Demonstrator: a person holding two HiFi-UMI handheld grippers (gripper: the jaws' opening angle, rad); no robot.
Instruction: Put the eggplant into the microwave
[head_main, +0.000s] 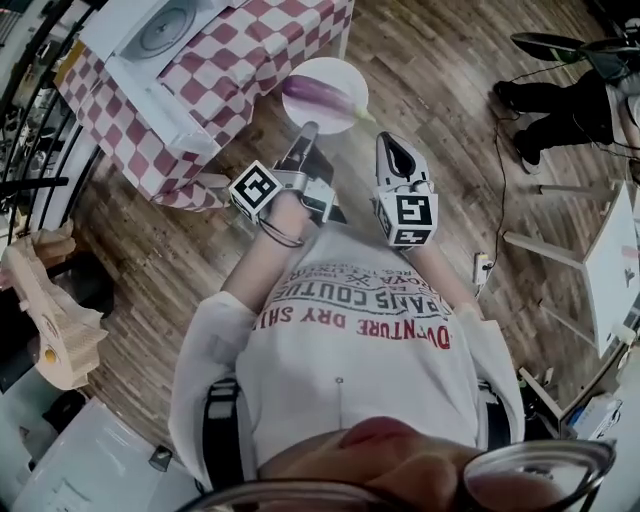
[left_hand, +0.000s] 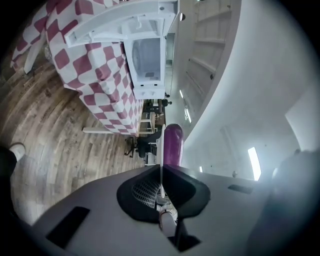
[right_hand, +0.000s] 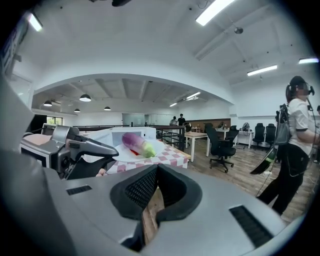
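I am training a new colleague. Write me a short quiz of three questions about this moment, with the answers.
1. True or false: the eggplant lies on a white plate.
2. What does the left tool grip? A) the eggplant B) the plate's rim C) nothing
3. Fill in: the microwave stands on a red and white ______ cloth.
Key: 1 true; 2 B; 3 checkered.
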